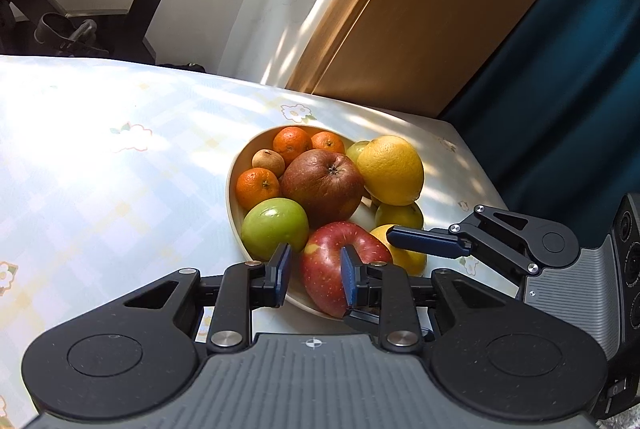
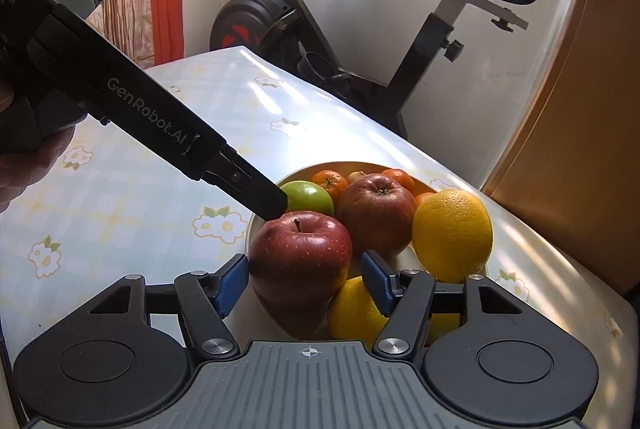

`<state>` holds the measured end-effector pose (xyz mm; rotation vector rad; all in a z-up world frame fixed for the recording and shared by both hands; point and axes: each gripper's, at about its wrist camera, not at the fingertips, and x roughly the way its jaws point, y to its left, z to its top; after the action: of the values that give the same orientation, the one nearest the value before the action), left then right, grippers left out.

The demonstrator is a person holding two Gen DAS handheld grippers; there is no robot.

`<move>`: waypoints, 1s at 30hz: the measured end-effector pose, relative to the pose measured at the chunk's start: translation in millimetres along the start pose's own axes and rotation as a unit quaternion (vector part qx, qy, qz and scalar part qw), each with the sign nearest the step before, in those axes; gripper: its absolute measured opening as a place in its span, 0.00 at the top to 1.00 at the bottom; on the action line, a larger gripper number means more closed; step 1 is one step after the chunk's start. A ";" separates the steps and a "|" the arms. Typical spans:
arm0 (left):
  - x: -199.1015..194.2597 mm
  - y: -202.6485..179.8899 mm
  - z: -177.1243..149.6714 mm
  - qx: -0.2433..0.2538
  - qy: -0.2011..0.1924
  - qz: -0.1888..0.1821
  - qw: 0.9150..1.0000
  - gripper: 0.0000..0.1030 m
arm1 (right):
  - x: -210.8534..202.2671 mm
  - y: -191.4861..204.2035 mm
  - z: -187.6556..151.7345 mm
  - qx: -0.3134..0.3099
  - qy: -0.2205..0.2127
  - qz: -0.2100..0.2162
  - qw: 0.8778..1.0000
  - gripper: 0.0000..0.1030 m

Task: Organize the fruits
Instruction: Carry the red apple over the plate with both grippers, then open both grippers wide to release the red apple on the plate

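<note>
Your left gripper (image 1: 315, 275) hangs low over the near rim of the bowl (image 1: 232, 185), its blue fingers (image 1: 284, 271) drawn as near together as they go. Nothing is pinched: the red apple (image 1: 324, 261) sits behind and under the right finger, and the green apple (image 1: 275, 227) lies beyond the left one. From the right wrist camera the same gripper (image 2: 276, 207) comes in from the upper left, its black tip touching or just above the top of the red apple (image 2: 300, 257), beside the stem; you cannot tell which.

Your right gripper (image 2: 306, 279) stands about half open, one finger (image 2: 230, 283) on each side of the red apple. The left finger is just beside the apple's skin, the right one a little apart from it, so there is no grip. In the left view, this gripper (image 1: 424, 241) reaches in from the right over a yellow fruit.

The bowl rests on the flowered tabletop (image 1: 100, 169) near its far right corner. It holds the red apple at the front, a darker, wrinkled apple (image 1: 324, 185) in the middle, the green apple, several mandarins (image 1: 258, 187), a large orange (image 2: 452, 233) and a lemon (image 2: 356, 309).
</note>
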<state>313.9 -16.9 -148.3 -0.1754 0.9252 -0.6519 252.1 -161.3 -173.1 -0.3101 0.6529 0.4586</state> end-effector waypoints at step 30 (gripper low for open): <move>-133.5 -25.0 -12.2 0.013 -0.158 0.127 0.979 0.00 | -121.3 -9.9 -0.7 0.190 -0.115 -0.064 0.973 0.00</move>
<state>236.2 43.6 -54.0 -0.1292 0.6189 -0.3846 171.7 -207.5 -94.4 0.0640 0.4771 0.2342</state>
